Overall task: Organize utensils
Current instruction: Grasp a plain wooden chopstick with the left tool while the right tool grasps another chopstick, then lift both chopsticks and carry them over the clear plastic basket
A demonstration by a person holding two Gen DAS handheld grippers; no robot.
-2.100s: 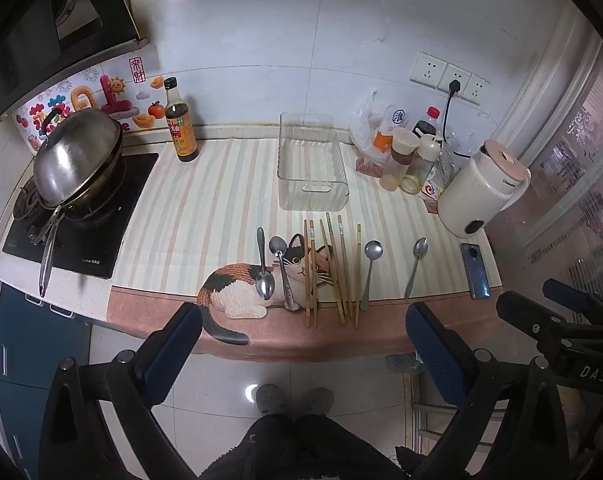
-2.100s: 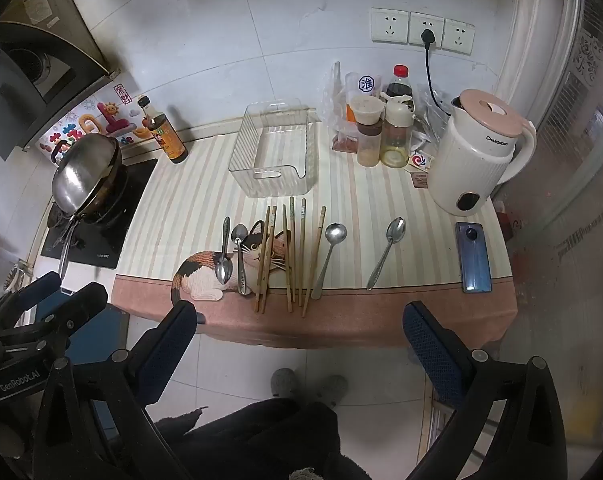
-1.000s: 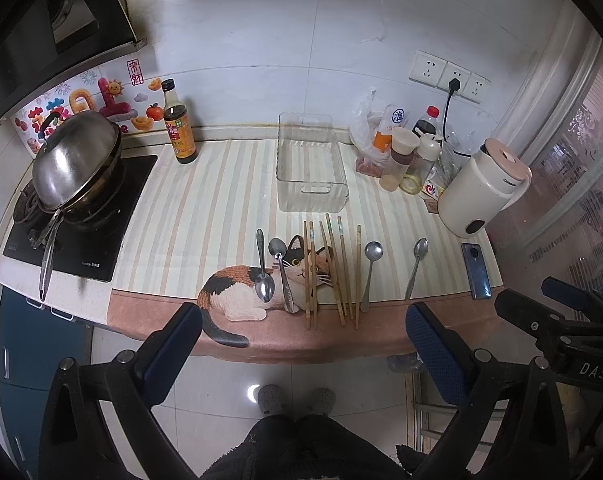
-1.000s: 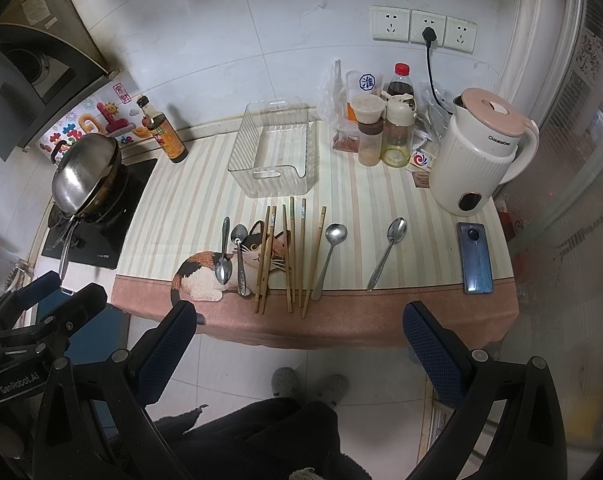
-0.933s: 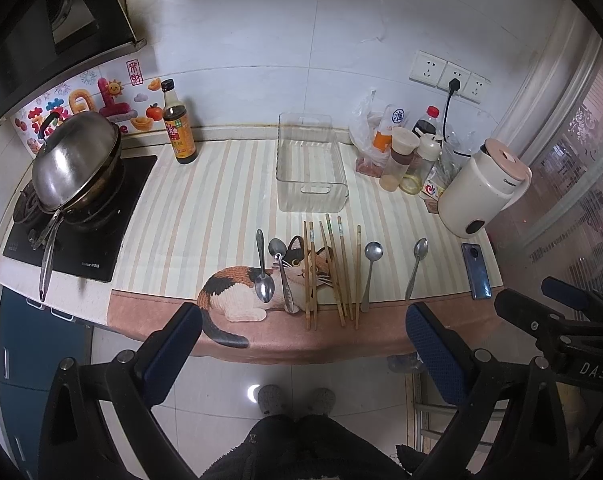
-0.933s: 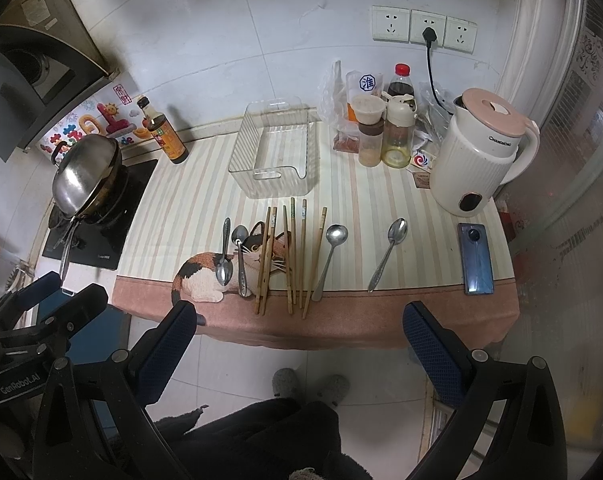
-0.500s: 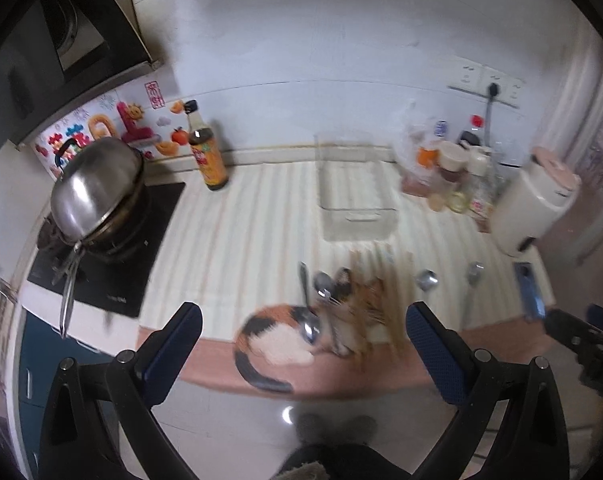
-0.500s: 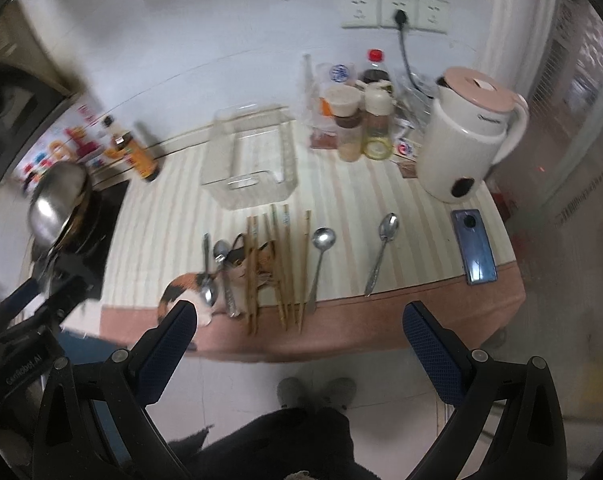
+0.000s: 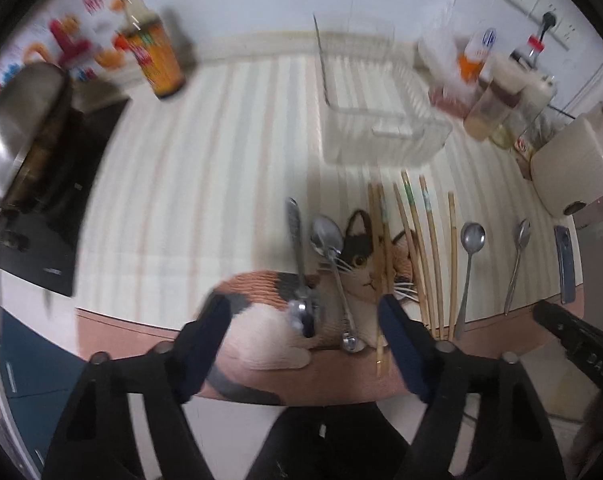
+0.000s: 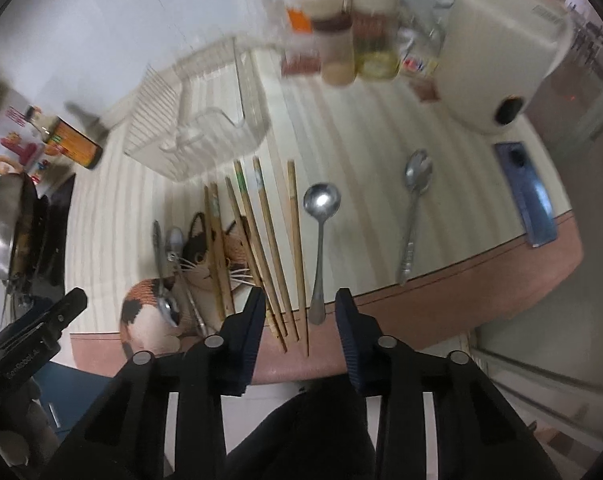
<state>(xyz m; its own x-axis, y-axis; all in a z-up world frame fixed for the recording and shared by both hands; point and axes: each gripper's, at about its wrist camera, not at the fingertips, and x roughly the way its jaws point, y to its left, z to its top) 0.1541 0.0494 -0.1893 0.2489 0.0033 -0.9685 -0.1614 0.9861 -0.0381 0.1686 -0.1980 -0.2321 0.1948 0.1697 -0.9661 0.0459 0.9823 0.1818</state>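
- The utensils lie in a row near the front edge of the bench [image 9: 205,184], handles toward me, on a striped cloth with a cat picture [image 9: 261,320].
- From my left: two spoons [image 9: 299,264] lie over the cat, one with its bowl near me, the other [image 9: 333,264] with its bowl away from me.
- Next come the chopsticks [image 10: 261,240], several wooden sticks side by side, some crossing the cat's face, their tips reaching past the bench edge.
- Right of them a round-bowled spoon [image 10: 320,236] lies just beside the last stick, and a fourth spoon [image 10: 413,208] lies well apart, further right.
- My left gripper [image 9: 301,340] hangs above the two spoons on the cat, jaws wide apart, holding nothing.
- My right gripper [image 10: 299,324] hangs over the near ends of the chopsticks and the round spoon's handle, jaws parted, narrower than the left, with nothing between them.
- Behind the row stands a clear bin [image 9: 377,120], and I cannot see anything in it.
- Right of it are condiment jars [image 10: 337,44], a white kettle [image 10: 497,52] and a phone [image 10: 527,200] near the bench's right edge.
- To the left are a sauce bottle [image 9: 153,52] by the wall and a steel wok [image 9: 17,128] on a black hob; both views are blurred there.
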